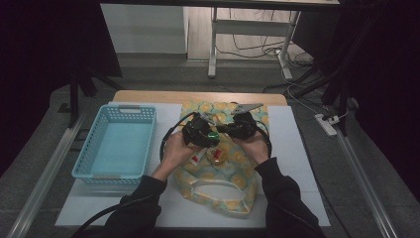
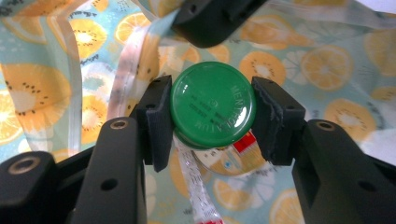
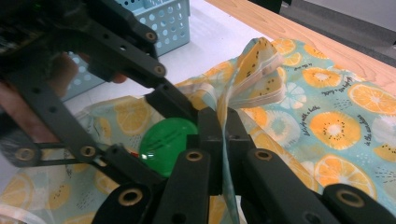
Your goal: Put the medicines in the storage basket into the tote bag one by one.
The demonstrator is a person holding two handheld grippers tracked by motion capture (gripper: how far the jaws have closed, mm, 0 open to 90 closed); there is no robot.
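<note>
**Readable lettering**

The green lid (image 2: pixel 213 105), near the middle of the table, carries raised letters along its rim reading "MENTHOLATUM"; the smaller lines at its centre are too fine to read. The fruit-print bag (image 3: pixel 327 116) bears cursive script, illegible.

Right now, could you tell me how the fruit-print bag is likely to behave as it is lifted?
The bag is probably floppy: where the right gripper pinches it, the cloth bunches into folds. It seems light and thin, and its handle lies limp on the table.
</note>
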